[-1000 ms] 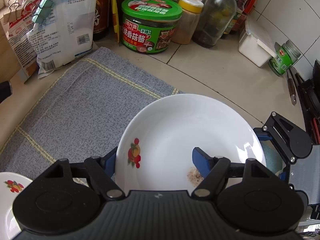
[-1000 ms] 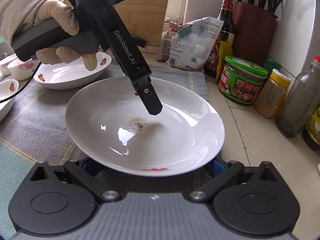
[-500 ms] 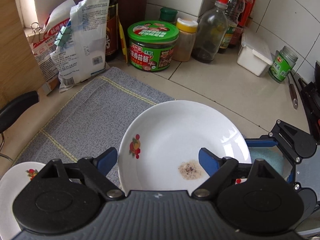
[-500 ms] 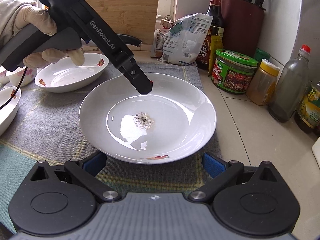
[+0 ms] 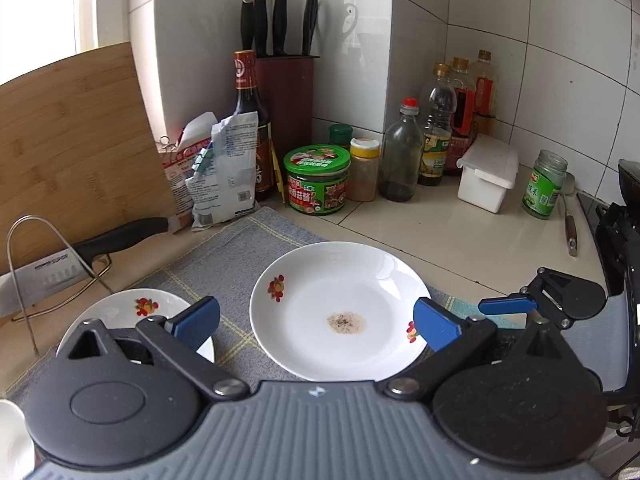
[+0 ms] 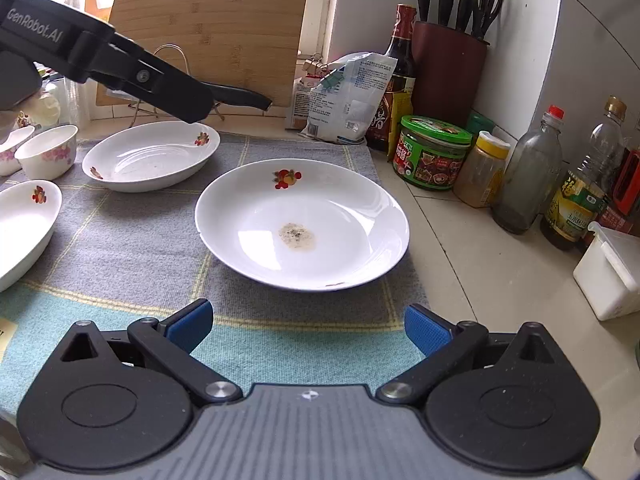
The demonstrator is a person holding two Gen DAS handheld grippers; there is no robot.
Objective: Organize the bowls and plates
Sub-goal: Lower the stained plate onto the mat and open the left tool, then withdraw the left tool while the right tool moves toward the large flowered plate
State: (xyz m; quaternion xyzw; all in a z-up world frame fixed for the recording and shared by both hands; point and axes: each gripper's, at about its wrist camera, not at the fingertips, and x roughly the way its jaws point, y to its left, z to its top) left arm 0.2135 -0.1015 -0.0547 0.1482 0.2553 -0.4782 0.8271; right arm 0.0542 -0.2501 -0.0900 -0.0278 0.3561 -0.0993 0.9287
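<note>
A white plate (image 5: 340, 304) with fruit prints and a speck of residue lies on the grey cloth (image 5: 224, 264); it also shows in the right wrist view (image 6: 302, 224). My left gripper (image 5: 316, 322) is open and empty, raised above and behind the plate. My right gripper (image 6: 308, 326) is open and empty, just short of the plate's near rim. A second white deep plate (image 6: 150, 156) lies to the left; it shows in the left view (image 5: 124, 312) too. Another white dish (image 6: 24, 228) and small bowls (image 6: 50, 152) sit at the far left.
Behind the cloth stand a green-lidded jar (image 6: 434, 152), bottles (image 6: 528, 172), a white box (image 6: 612, 272), food bags (image 6: 344, 96), a knife block (image 6: 448, 68), a cutting board (image 6: 208, 32) and a cleaver (image 5: 80, 256) on a wire stand. A stove edge (image 5: 624, 216) is at right.
Both grippers have pulled back and up from the white plate, which now lies free on the cloth. The left gripper has tilted up, so more of the back wall shows.
</note>
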